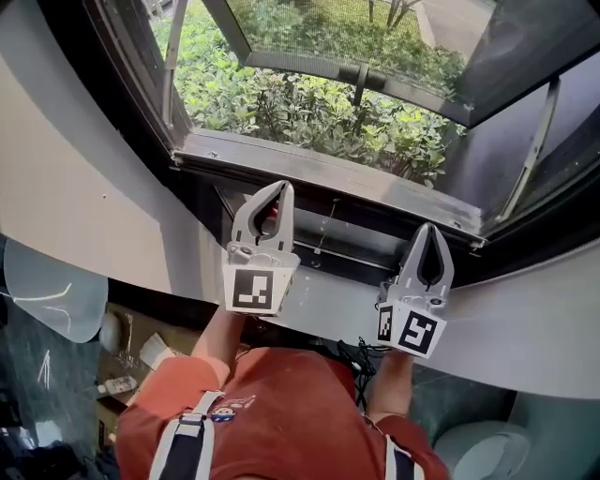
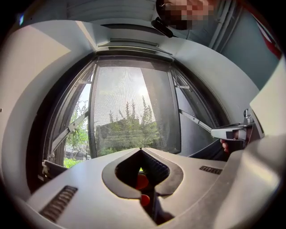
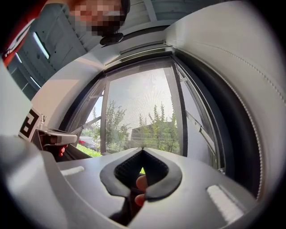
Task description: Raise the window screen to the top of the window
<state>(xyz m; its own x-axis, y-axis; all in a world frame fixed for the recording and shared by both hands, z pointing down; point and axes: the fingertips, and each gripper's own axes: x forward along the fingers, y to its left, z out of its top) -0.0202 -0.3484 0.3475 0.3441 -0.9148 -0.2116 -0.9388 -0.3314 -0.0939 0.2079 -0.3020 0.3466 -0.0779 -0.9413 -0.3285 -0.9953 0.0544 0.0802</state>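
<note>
Lifting step: judged not yet engaged, since neither gripper touches the screen.
Left gripper: grey two-jaw tool with a black-and-white marker cube (image 1: 279, 189); its jaws are pressed together on nothing, and its tip is over the dark metal window sill (image 1: 309, 169) at about 7 o'clock of the opening.
Right gripper: matching grey tool (image 1: 427, 230), jaws likewise closed and empty, at about 5 o'clock of the opening.
Screen: fine grey mesh window screen (image 1: 319, 23), at 12 o'clock in the head view. Its grey bottom rail (image 1: 356, 73) stands apart from the sill, with green leafy shrubs (image 1: 309, 117) showing unmeshed between them.
Progress: the screen looks partly raised — how far short of the top it is I cannot tell.
Doing it well: bring both closed tips up under the rail, spaced evenly either side of its middle. Push upward together at one pace so the rail stays level in its side tracks.
Care: press on the rail only — the mesh would likely dent or tear under a hard tip.
Risk: an uneven push may jam the screen.
</note>
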